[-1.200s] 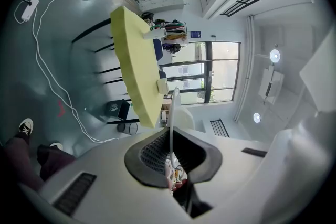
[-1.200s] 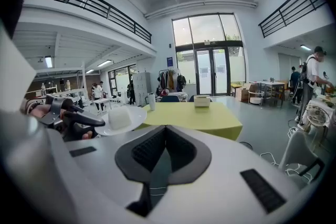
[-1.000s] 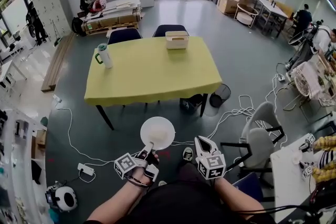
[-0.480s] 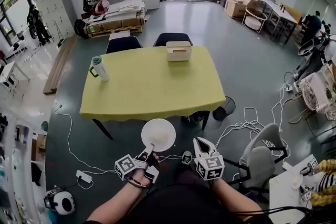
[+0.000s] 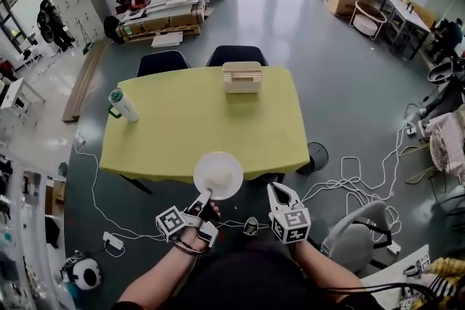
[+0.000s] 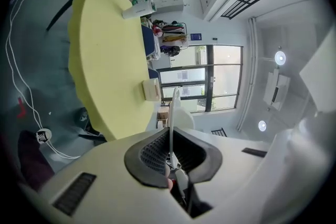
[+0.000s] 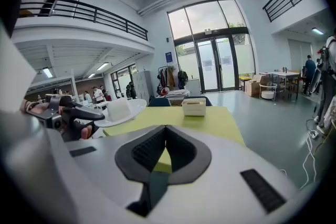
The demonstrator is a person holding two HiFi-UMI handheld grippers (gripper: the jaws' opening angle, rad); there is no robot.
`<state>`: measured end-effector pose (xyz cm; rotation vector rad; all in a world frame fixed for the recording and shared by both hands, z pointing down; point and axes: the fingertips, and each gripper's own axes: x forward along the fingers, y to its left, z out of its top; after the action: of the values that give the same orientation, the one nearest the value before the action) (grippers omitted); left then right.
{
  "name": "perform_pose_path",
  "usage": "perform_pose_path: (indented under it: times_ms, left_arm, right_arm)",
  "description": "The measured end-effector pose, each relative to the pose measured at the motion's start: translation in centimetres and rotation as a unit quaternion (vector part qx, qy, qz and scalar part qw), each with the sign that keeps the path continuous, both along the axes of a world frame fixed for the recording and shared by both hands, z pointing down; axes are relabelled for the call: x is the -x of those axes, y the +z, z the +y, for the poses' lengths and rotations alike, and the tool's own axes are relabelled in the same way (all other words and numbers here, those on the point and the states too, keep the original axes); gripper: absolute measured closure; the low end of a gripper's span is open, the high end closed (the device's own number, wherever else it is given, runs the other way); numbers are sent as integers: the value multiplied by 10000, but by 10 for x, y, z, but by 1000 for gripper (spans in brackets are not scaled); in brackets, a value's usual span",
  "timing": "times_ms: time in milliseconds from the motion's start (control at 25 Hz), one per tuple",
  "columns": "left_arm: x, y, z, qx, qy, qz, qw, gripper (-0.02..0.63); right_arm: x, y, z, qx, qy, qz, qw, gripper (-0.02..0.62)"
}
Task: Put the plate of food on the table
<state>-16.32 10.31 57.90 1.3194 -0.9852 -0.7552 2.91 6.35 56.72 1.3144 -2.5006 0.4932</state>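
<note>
A white plate (image 5: pixel 218 175) carrying a pale lump of food hangs over the near edge of the yellow table (image 5: pixel 196 120). My left gripper (image 5: pixel 203 197) is shut on the plate's near rim, from below and left. In the left gripper view the plate (image 6: pixel 172 113) shows edge-on between the pads of that gripper (image 6: pixel 170 134). My right gripper (image 5: pixel 278 190) is to the right of the plate, shut with nothing in it. The right gripper view shows that gripper (image 7: pixel 165 131) pointing at the table, with the plate (image 7: pixel 123 112) and food at left.
On the table stand a beige box (image 5: pixel 242 76) at the far side and a bottle with a green lid (image 5: pixel 123 105) at the left. Two dark chairs (image 5: pixel 236 54) sit behind the table. Cables (image 5: pixel 349 167), a bin (image 5: pixel 317 156) and a grey chair (image 5: pixel 356 236) lie right.
The table has come nearer in the head view. The plate, over the floor before, now overlaps the table's near edge. Both grippers keep their hold and spacing.
</note>
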Motion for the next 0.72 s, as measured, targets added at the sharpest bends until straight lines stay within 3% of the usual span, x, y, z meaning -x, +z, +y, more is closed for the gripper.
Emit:
perform_pose_path:
  times_ms: [360, 720]
  left_arm:
    - [-47, -10, -81, -73, -71, 117, 9999, 589]
    - [-46, 3, -152, 109, 231, 129, 9996, 589]
  right_arm:
    - [-24, 8, -81, 108, -102, -200, 9997, 583]
    - [-23, 16, -140, 317, 150, -199, 9992, 583]
